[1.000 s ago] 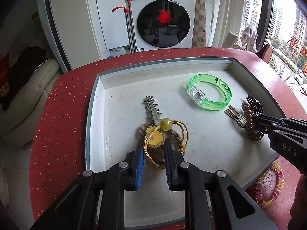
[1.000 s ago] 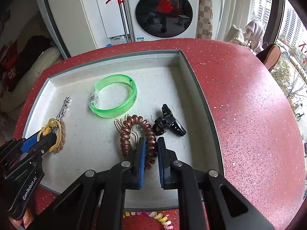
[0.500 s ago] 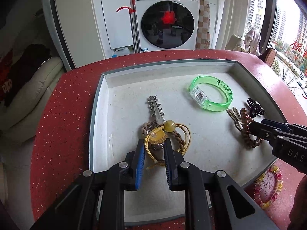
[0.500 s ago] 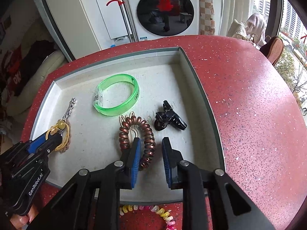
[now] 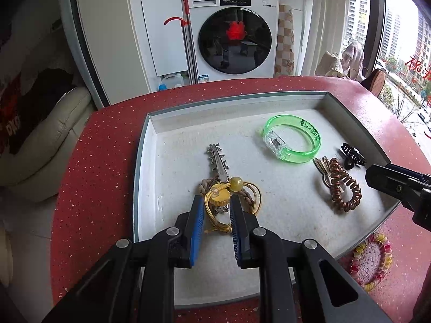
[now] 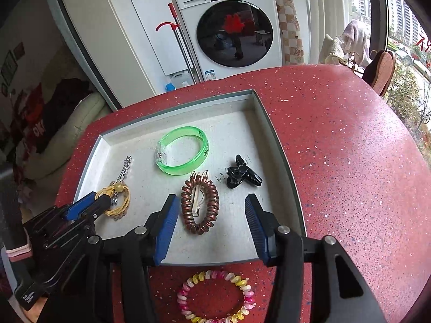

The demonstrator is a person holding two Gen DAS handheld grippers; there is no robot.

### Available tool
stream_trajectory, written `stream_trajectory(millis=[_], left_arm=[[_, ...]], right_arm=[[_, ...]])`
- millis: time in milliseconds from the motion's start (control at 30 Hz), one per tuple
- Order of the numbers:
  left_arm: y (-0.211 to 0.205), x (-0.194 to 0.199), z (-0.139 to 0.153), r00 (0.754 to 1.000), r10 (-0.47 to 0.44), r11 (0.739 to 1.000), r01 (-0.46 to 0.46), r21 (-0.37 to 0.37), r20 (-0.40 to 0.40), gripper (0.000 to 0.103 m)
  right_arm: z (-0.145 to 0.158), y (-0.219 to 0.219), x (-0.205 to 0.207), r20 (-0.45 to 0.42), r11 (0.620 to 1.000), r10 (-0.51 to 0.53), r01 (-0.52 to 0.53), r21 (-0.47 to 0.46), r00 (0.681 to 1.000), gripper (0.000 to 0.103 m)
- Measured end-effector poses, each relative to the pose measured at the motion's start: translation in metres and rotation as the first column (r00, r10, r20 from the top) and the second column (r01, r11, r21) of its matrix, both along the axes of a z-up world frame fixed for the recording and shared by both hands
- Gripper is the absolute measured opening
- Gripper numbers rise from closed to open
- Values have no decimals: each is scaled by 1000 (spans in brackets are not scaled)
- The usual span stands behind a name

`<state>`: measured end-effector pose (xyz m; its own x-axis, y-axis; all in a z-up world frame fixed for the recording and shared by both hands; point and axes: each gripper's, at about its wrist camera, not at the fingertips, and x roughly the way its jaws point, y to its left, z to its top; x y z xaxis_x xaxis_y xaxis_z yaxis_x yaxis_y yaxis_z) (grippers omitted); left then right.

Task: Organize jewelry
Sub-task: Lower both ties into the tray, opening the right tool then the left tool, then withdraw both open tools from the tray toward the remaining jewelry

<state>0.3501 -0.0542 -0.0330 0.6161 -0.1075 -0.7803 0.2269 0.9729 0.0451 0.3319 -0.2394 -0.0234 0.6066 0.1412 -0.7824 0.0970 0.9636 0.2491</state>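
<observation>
So far we see most pieces in the tray; right tongs, just opening, stand empty; left tongs pinch yellow hair tie; pastel coil bracelet at 6 o'clock remains on the tabletop.

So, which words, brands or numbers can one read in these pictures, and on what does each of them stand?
"Panasonic": on the washing machine, above its door.
Print on the green bracelet: dark, too small to read.
Washing machine display and panel text: too blurred to read.
Small sticker at the foot of the washing machine: unreadable.
Red characters on the window: cut off, not readable.
White lettering on the left tongs, at their body low in the right wrist view: too blurred.
</observation>
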Motion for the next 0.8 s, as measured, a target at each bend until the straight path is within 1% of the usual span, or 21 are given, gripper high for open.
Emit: stream_trajectory(millis=[133, 167, 233, 300, 333, 433, 667, 700, 733, 800], left_arm=[[0, -1, 6, 1000, 17, 1000, -17, 2, 20, 38], [0, -1, 7, 1000, 20, 1000, -20, -1, 24, 40], [1, -2, 10, 999, 36, 999, -36, -6, 34, 103], [5, -8, 19, 994, 53, 998, -51, -22, 97, 103], [4, -9, 22, 994, 42, 999, -40, -21, 104, 103], [4, -9, 27, 994, 36, 999, -35, -9, 101, 103], [15, -13, 34, 993, 64, 998, -63, -15, 94, 103], [16, -15, 34, 993, 70, 998, -69, -14, 92, 103], [18, -16, 35, 993, 73, 997, -71, -17, 90, 103], [22, -19, 37, 993, 76, 997, -74, -27, 87, 103]], right_arm=[[2, -1, -4, -1, 1000, -9, 9, 15, 1000, 55], [2, -1, -6, -2, 1000, -11, 11, 16, 1000, 55], [2, -1, -8, -3, 1000, -14, 14, 16, 1000, 55], [3, -3, -9, -4, 1000, -18, 18, 17, 1000, 55], [4, -4, -9, -4, 1000, -21, 21, 18, 1000, 55], [5, -5, -9, -8, 1000, -24, 24, 16, 1000, 55], [7, -4, -13, -8, 999, -20, 20, 29, 1000, 56], [8, -4, -14, -6, 999, -18, 18, 35, 1000, 59], [9, -3, -15, -4, 999, -16, 17, 42, 1000, 68], [12, -1, -18, 7, 999, -14, 14, 49, 1000, 78]])
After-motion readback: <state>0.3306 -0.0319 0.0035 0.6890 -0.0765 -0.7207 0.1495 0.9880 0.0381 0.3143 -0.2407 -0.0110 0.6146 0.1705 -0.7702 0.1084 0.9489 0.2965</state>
